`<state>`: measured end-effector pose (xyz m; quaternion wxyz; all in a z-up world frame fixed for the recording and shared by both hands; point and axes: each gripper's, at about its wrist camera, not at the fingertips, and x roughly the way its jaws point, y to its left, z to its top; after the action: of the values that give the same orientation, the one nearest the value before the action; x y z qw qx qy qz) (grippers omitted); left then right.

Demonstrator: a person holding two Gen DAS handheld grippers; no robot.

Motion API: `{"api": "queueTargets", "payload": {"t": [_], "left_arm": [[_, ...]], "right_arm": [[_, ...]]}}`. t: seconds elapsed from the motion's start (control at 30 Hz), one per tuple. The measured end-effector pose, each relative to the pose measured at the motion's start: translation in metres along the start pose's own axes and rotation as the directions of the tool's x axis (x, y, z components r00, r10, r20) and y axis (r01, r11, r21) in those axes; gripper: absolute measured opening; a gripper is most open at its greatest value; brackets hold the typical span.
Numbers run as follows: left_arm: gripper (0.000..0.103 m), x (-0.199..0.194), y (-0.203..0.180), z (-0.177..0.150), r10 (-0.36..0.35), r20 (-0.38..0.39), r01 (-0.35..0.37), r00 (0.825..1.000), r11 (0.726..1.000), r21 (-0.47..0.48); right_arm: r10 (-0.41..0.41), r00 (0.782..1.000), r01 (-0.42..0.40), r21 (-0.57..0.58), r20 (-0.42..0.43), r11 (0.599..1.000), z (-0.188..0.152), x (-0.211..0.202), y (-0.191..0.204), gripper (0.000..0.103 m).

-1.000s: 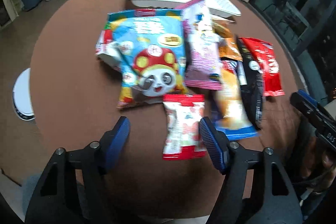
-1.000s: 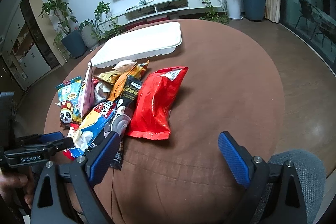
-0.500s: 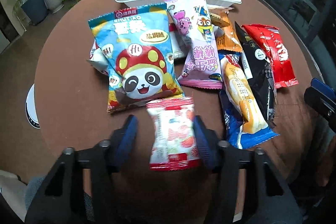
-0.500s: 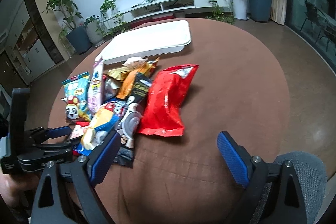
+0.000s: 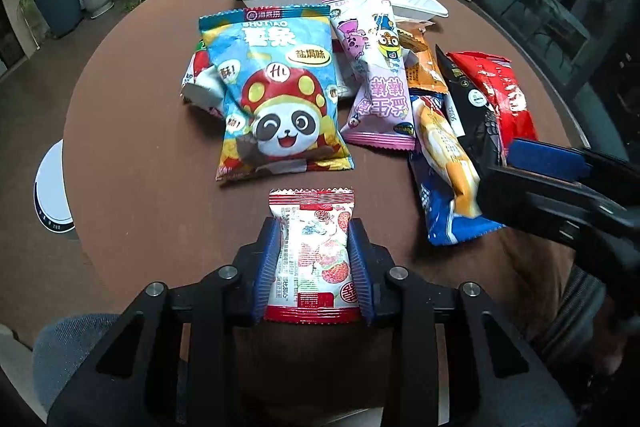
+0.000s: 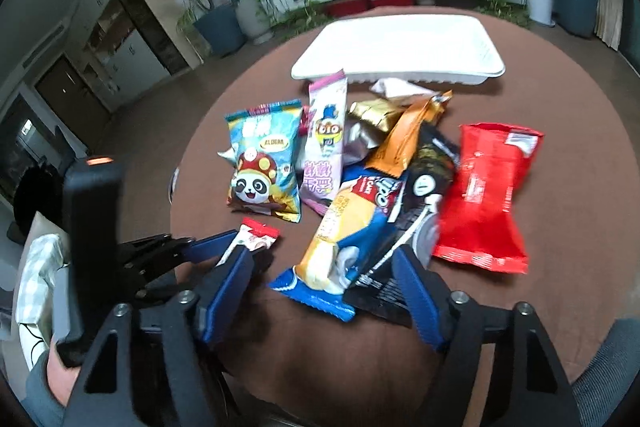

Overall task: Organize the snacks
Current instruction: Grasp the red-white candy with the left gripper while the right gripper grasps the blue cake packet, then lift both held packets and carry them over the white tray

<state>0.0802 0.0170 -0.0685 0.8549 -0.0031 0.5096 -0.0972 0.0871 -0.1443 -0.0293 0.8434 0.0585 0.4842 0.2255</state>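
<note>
On the round brown table (image 5: pixel 140 147), my left gripper (image 5: pixel 313 231) has a small red-and-white snack packet (image 5: pixel 312 255) between its blue pads. The pads press its two sides and the jaws are still closing. My right gripper (image 6: pixel 322 255) is open but closing, hovering over the near end of a blue-and-yellow packet (image 6: pixel 348 223) and a black packet (image 6: pixel 428 183) without touching them. The pile also holds a panda bag (image 5: pixel 276 99), a pink packet (image 5: pixel 380 87), an orange packet (image 5: pixel 424 71) and a red bag (image 6: pixel 484 195). A white tray (image 6: pixel 400 39) stands behind the pile.
The two grippers are close together at the table's near edge; the left gripper (image 6: pixel 208 251) shows beside the right one's left finger. A white round object (image 5: pixel 52 195) sits below the table's left edge. Potted plants and a low white cabinet line the far wall.
The left jaws have closed in onto the red-and-white packet. The right gripper has swung left, from the bare cloth beside the red bag to over the blue-and-yellow packet, and its jaws have narrowed.
</note>
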Motion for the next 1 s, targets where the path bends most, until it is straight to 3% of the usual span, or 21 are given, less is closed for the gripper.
{"api": "queueTargets", "payload": {"t": [0.47,0.57,0.87,0.97,1.0], "left_arm": [[0.031,-0.003,0.008,-0.008,-0.079,0.034,0.08,0.996,0.996,-0.027],[0.031,-0.005,0.01,-0.011,-0.086,0.039,0.087,0.995,0.996,-0.023],[0.031,-0.008,0.012,-0.013,-0.091,0.045,0.092,0.995,0.996,-0.017],[0.031,-0.008,0.011,-0.012,-0.086,0.046,0.086,0.995,0.996,-0.013],[0.031,-0.008,0.011,-0.012,-0.086,0.046,0.086,0.995,0.996,-0.013]], "right_arm": [[-0.041,0.983,0.033,-0.045,-0.177,0.998,0.014,0.043,0.009,0.062],[-0.058,0.98,0.049,-0.053,-0.191,0.997,0.015,0.047,0.008,0.054],[-0.118,0.975,0.1,-0.106,-0.19,0.989,0.019,0.062,0.007,0.046],[-0.141,0.974,0.121,-0.119,-0.175,0.986,0.016,0.06,0.006,0.032],[-0.133,0.976,0.115,-0.109,-0.175,0.987,0.015,0.059,0.004,0.032]]}}
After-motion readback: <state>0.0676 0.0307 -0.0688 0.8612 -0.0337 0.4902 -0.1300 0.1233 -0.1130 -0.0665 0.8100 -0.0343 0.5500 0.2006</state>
